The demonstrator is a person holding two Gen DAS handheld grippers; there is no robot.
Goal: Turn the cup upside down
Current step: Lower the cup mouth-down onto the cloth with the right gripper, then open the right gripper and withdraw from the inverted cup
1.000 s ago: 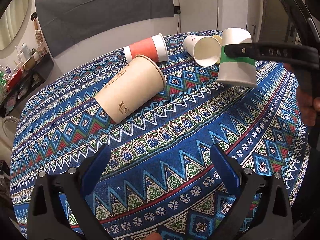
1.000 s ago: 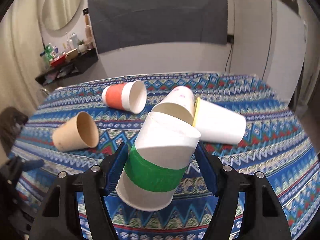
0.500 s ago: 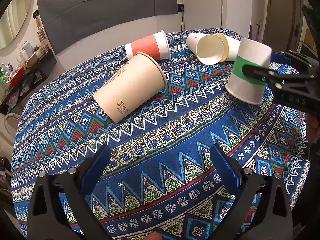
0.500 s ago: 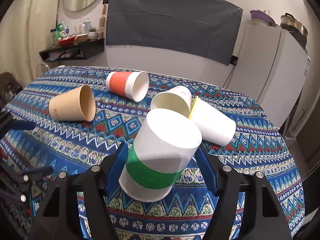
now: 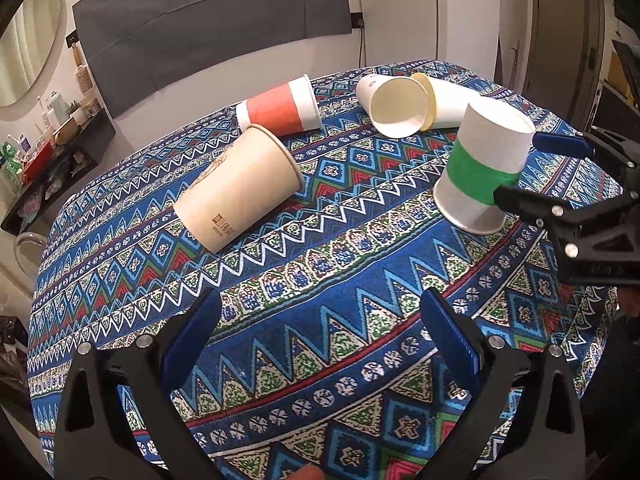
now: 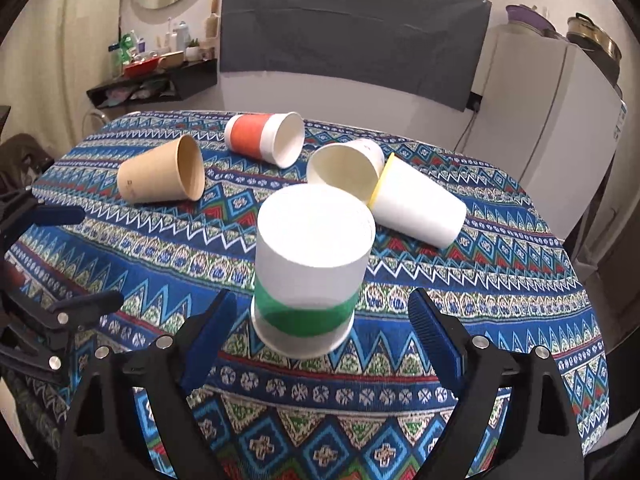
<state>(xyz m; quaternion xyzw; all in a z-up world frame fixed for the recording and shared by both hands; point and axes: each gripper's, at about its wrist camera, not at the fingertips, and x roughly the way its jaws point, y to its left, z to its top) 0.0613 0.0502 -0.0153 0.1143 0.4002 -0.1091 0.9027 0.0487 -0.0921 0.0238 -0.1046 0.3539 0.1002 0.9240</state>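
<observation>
**Cup down, risk in the retreat**

Cup [image 6: 310,276] with the green band stands mouth-down on the tablecloth [image 6: 500,300], closed base up, so I judge the flip itself done. My right gripper [image 6: 322,330] is spread wide around it, pads clear of the wall on both sides. The left gripper [image 5: 320,344] is wide too and holds nothing, well apart from the cup.

What worries me is backing out. If I pull away crooked, a pad could clip the light paper wall and tip the cup over. Just behind it lie two white cups [image 6: 384,188], so a forward nudge would knock into them. The soft cloth could also bunch and rock the rim.
</observation>
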